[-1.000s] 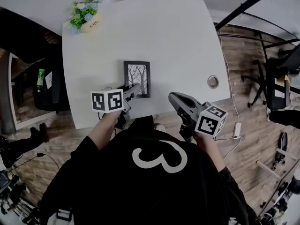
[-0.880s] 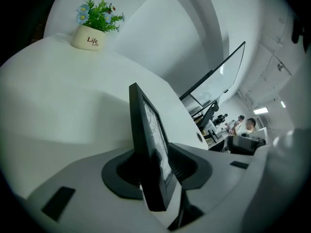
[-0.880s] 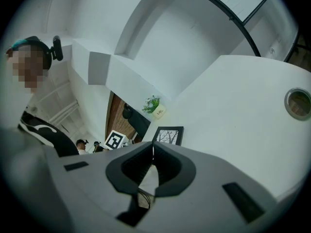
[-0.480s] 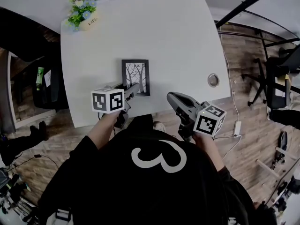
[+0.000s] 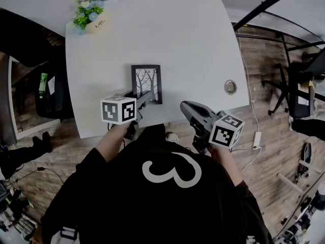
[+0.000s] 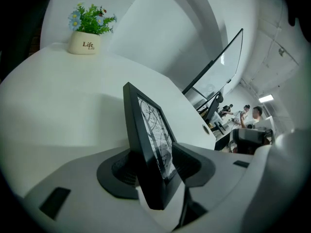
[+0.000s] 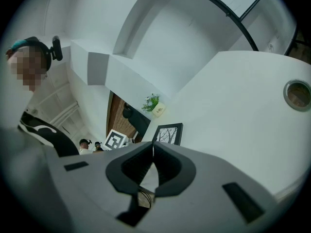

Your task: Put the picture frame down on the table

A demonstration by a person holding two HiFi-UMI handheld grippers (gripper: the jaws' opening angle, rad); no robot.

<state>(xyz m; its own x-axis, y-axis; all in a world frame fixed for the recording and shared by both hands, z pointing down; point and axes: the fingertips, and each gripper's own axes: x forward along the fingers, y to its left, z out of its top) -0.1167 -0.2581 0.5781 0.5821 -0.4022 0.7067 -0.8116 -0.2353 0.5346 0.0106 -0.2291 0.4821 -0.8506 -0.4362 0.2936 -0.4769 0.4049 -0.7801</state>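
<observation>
Loosening, my left tongs (image 5: 145, 97) have just been opening. The picture frame (image 5: 147, 83) sits between their parted pads, unclamped, near the 6 o'clock edge of the white table (image 5: 193, 39). My right tongs (image 5: 184, 105), at the frame's 4 o'clock, are closed and empty.

One picture frame (image 5: 147, 84), one potted plant (image 5: 90, 18)
</observation>
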